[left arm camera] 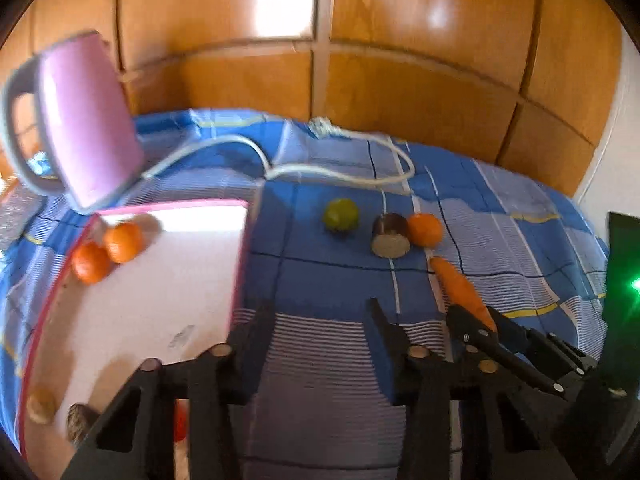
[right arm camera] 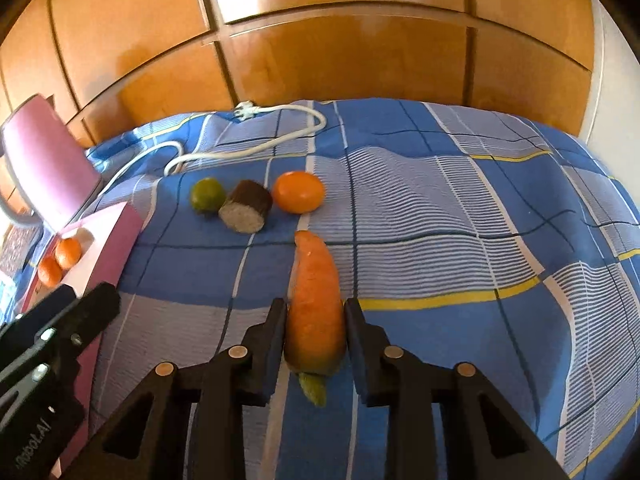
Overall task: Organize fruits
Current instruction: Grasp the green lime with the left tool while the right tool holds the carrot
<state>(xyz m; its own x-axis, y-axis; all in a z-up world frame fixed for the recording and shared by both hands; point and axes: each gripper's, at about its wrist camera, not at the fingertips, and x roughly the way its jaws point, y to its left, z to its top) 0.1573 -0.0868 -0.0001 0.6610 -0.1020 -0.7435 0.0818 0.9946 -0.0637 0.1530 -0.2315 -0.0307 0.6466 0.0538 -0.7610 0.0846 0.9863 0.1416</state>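
My right gripper [right arm camera: 316, 316] is shut on a carrot [right arm camera: 314, 300] at its thick end, low over the blue checked cloth [right arm camera: 440, 240]. Beyond it lie a green lime [right arm camera: 207, 195], a brown cut piece [right arm camera: 246, 206] and an orange [right arm camera: 298, 192]. My left gripper [left arm camera: 320, 320] is open and empty beside a white board with a pink rim [left arm camera: 160, 300]. Two oranges [left arm camera: 108, 252] sit on the board's far left corner. The carrot [left arm camera: 460, 288] and right gripper [left arm camera: 488, 328] show at the right of the left wrist view.
A pink kettle [left arm camera: 84, 120] stands at the back left with its white cord [left arm camera: 340, 172] looping over the cloth. Small brown items [left arm camera: 40, 404] lie on the board's near left. A wooden wardrobe [right arm camera: 360, 60] stands behind. A dark device with a green light [left arm camera: 624, 280] is at the right.
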